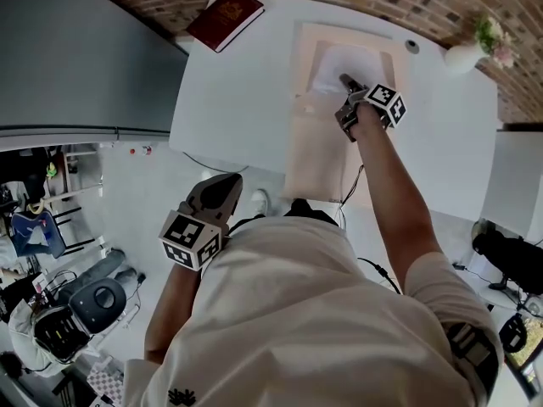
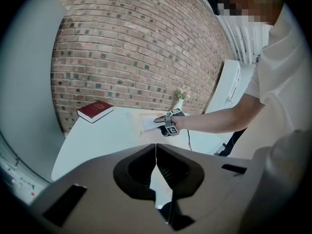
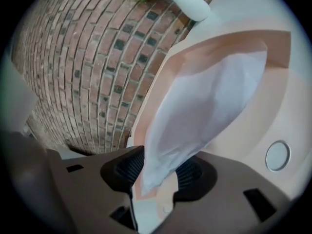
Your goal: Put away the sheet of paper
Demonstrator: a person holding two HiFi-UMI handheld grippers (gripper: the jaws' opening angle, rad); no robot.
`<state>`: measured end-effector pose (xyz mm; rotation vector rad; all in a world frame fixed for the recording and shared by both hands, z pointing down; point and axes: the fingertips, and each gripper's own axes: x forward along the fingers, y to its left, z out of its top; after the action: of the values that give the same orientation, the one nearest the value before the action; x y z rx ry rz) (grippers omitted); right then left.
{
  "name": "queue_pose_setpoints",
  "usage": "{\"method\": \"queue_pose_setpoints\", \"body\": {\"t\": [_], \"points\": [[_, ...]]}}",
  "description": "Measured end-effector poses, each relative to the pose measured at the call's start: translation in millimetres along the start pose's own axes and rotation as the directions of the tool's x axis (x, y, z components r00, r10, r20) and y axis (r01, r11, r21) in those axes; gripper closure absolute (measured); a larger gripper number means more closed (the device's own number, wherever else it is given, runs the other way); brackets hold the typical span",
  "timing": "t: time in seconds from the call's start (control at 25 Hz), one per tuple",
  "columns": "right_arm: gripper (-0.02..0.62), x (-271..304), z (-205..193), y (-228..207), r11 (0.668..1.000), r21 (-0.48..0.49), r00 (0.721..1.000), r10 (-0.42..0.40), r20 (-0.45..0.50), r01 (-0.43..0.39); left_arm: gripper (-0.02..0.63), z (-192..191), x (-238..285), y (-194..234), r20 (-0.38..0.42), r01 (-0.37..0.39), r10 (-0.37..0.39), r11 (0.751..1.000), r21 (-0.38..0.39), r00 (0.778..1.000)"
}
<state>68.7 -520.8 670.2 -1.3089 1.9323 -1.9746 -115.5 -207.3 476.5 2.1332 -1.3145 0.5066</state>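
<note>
Protruding from the open beige envelope (image 1: 316, 155) is the white sheet (image 1: 344, 64).

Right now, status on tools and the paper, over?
Left tool shut, empty, held back. Right tool open, corner of sheet between its jaws. Sheet partly in beige folder. Red book, vase clear of it.

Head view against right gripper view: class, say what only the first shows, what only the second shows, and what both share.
Only the head view: the red book and the left claw, held near the person's body. Only the right gripper view: the right claw seen from within, jaws apart, a corner of the sheet of paper between them. Both: the sheet, the beige folder, the white vase and the brick wall.
</note>
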Motion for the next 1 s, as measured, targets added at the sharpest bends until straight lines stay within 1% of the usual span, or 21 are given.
{"method": "queue_pose_setpoints", "body": {"t": [0.2, 0.52, 0.72, 0.88, 1.0], "points": [[0.383, -2, -9, -1, 0.997, -0.072, 0.994, -0.044, -0.098, 0.037, 0.581, 0, 0, -2, 0.014, 0.008, -0.008, 1.0, -0.001, 1.0], [0.37, -13, -25, -10, 0.986, -0.151, 0.978, -0.096, -0.186, 0.069, 0.581, -4, -4, -3, 0.021, 0.034, -0.034, 0.999, -0.002, 0.999], [0.362, -20, -33, -10, 0.976, -0.205, 0.968, -0.118, -0.223, 0.071, 0.581, -6, -12, -4, 0.025, 0.04, -0.041, 0.999, 0.005, 0.999], [0.356, -22, -41, -5, 0.965, -0.256, 0.955, -0.124, -0.269, 0.053, 0.581, -9, -19, -5, 0.025, 0.043, -0.043, 0.999, 0.005, 0.999], [0.353, -20, -44, -1, 0.947, -0.318, 0.946, -0.139, -0.293, 0.041, 0.581, -11, -23, -3, 0.028, 0.038, -0.038, 0.999, 0.0, 0.999]]}}
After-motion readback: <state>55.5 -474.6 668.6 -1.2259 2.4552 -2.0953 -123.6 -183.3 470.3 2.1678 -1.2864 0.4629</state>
